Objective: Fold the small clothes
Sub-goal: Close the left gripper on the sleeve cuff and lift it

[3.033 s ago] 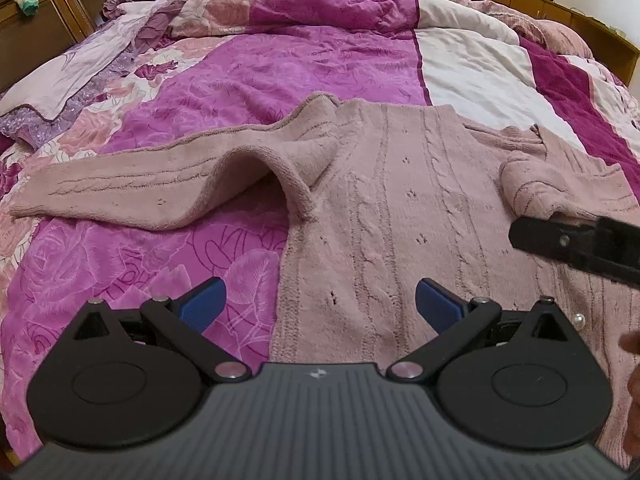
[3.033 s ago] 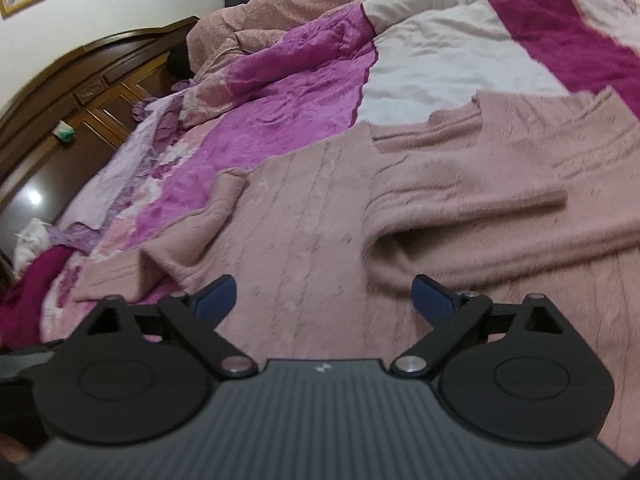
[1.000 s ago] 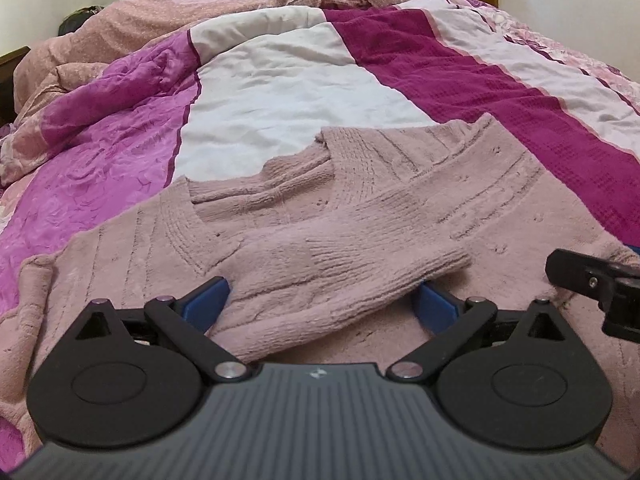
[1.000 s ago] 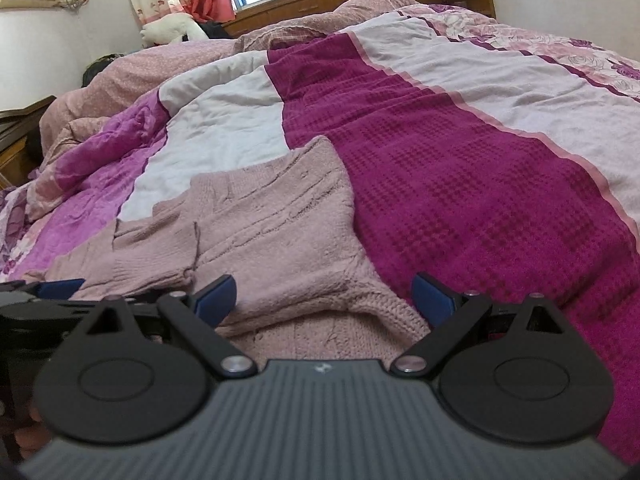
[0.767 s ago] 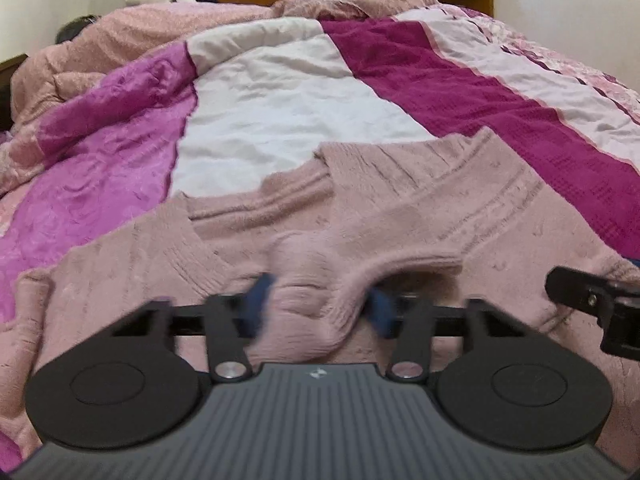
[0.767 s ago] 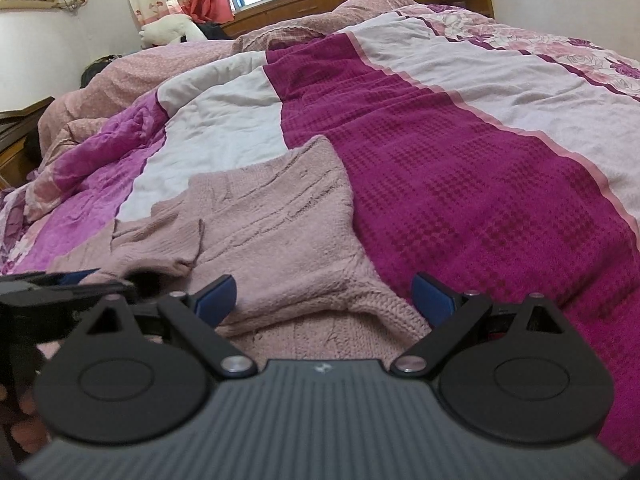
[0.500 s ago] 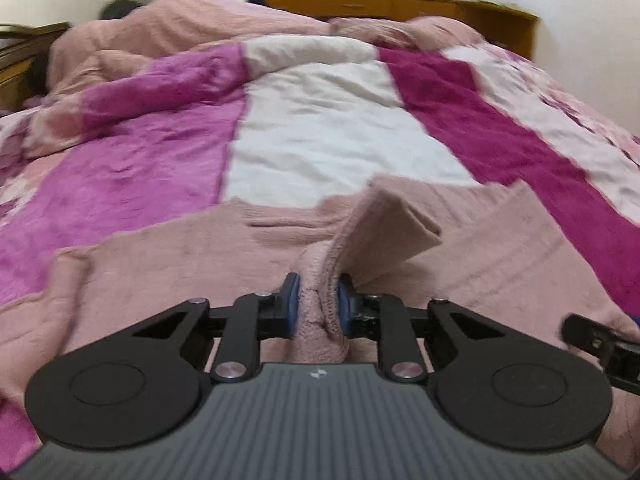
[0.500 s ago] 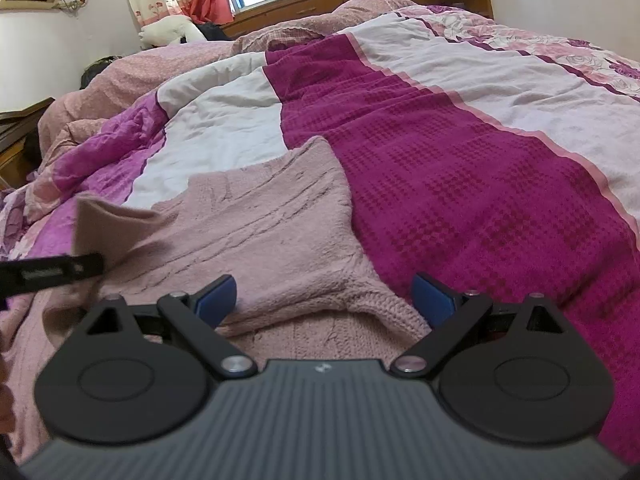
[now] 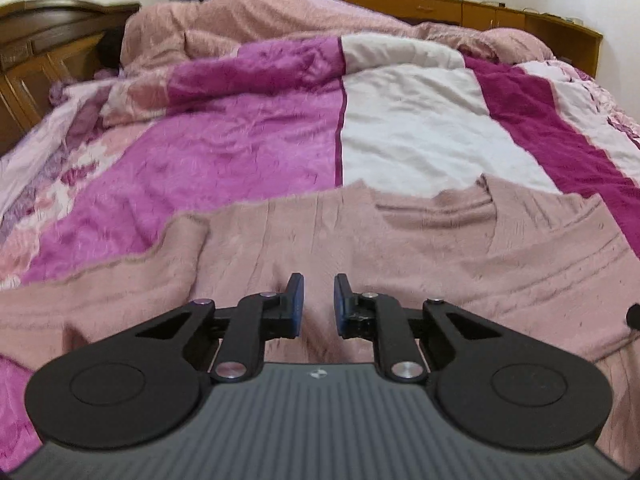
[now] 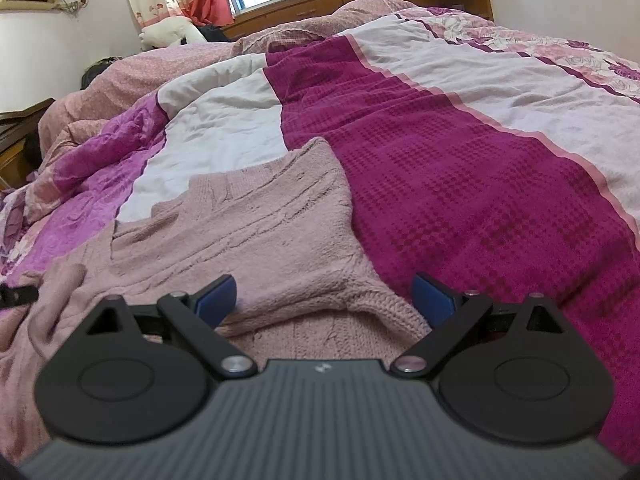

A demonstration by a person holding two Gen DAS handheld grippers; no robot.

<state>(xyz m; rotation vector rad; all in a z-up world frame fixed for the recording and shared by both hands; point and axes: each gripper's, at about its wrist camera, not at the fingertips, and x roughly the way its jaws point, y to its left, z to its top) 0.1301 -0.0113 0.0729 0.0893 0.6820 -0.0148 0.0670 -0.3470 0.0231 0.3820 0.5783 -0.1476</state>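
Hovering low over the pink sweater (image 9: 400, 248) on the bed (image 10: 460, 152), my left gripper (image 9: 318, 300) has its pads drawn close with a narrow gap, nothing between them. My right gripper (image 10: 324, 292) gapes wide over the sweater's right edge, holding nothing, bare quilt beyond.

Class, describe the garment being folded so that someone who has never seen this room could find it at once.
Start at the large bed covered with a quilt in purple, white and magenta stripes. At its near end lies a dusty pink cable-knit sweater, spread flat. It is the only knitted piece there, paler and more ribbed than the bedding under it.
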